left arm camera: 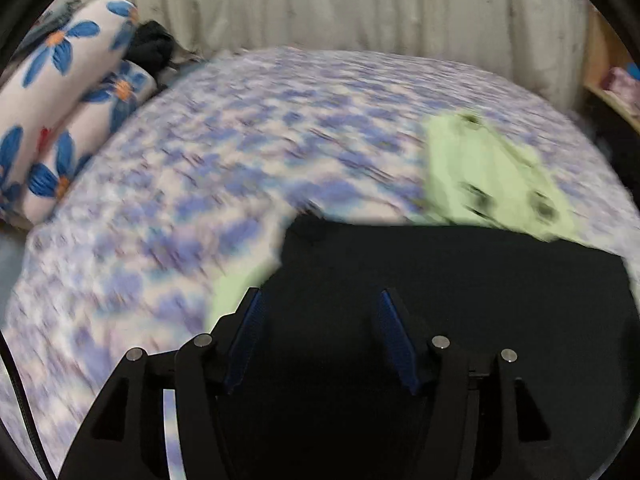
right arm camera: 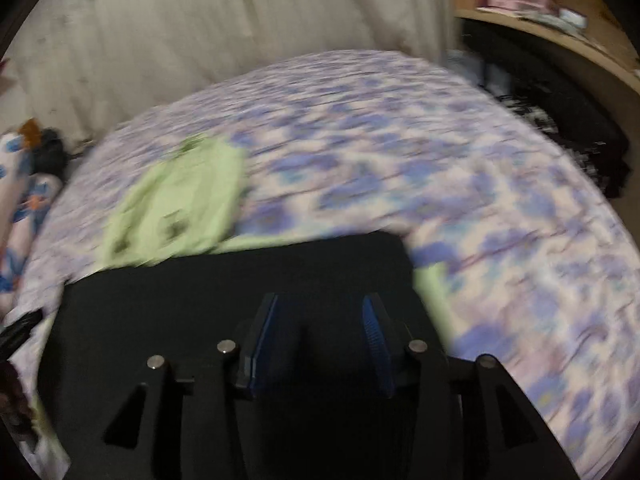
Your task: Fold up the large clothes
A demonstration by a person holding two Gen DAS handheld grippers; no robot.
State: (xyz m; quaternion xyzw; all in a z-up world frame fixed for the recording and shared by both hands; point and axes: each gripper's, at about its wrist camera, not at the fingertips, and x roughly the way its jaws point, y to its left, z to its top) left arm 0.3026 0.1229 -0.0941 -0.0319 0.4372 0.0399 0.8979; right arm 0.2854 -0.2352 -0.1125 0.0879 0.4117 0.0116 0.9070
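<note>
A black garment (left arm camera: pixel 440 272) lies flat on the bed, straight under both grippers, and shows again in the right wrist view (right arm camera: pixel 240 272). My left gripper (left arm camera: pixel 319 294) hovers over its left part, open, with nothing between the blue pads. My right gripper (right arm camera: pixel 321 299) hovers over its right part, also open and holding nothing. A light green garment (left arm camera: pixel 480 172) with dark marks lies just beyond the black one (right arm camera: pixel 180 200). Green cloth also peeks out from under the black garment's side edges. Both views are blurred.
The bed sheet (left arm camera: pixel 200 160) is white with blue-purple blotches. Flower-print pillows (left arm camera: pixel 60 80) and a dark bundle (left arm camera: pixel 152 46) sit at the far left. A pale curtain (left arm camera: pixel 320 0) hangs behind the bed. A wooden shelf (right arm camera: pixel 540 20) and dark clothes (right arm camera: pixel 580 140) stand to the right.
</note>
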